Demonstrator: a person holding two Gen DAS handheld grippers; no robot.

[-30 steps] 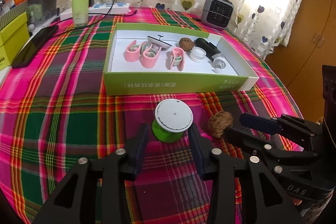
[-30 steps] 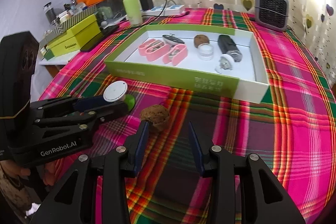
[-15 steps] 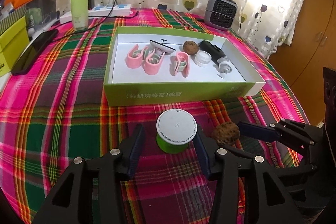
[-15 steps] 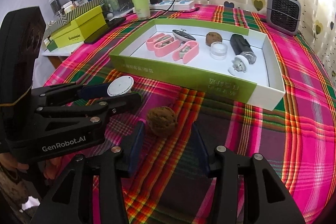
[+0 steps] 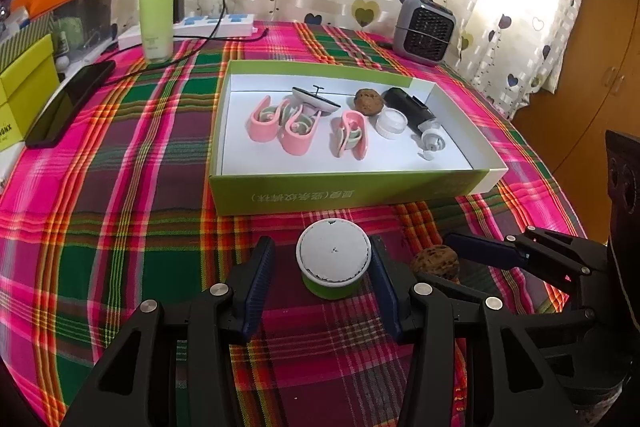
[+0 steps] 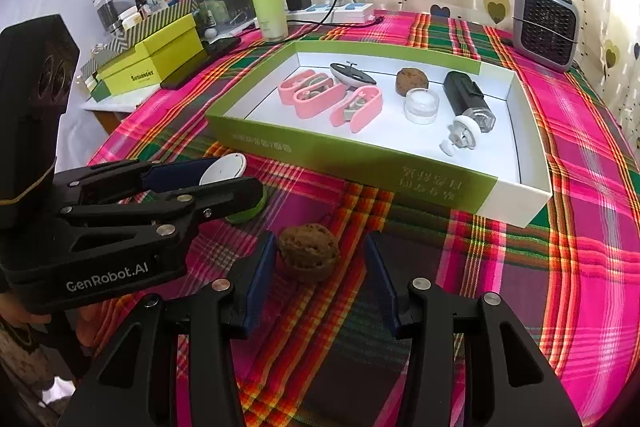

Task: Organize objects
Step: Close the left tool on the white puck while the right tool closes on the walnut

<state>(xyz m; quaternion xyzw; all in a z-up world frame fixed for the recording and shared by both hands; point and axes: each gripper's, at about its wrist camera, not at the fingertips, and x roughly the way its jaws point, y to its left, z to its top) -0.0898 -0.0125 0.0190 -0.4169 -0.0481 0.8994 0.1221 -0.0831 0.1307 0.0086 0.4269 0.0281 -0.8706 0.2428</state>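
Observation:
A green jar with a white lid [image 5: 333, 262] stands on the plaid cloth between the fingers of my open left gripper [image 5: 322, 281]; the right finger looks very close to it. It also shows in the right wrist view [image 6: 236, 183]. A brown walnut [image 6: 309, 256] lies between the fingers of my open right gripper [image 6: 320, 277], close to the left finger; it also shows in the left wrist view [image 5: 436, 263]. A green and white box [image 5: 348, 193] behind them holds pink clips [image 5: 304, 127], another walnut [image 5: 369, 101], a clear jar [image 5: 391, 123] and a black device [image 5: 412, 111].
A grey heater [image 5: 423, 31] stands at the back right. A green bottle [image 5: 157, 17], a power strip [image 5: 218, 24] and a black phone [image 5: 70, 103] are at the back left. Yellow-green boxes [image 6: 154, 61] sit at the left edge.
Both grippers have moved forward: the jar now sits deeper between the left fingers and the walnut has come between the right fingers. Both stay open.

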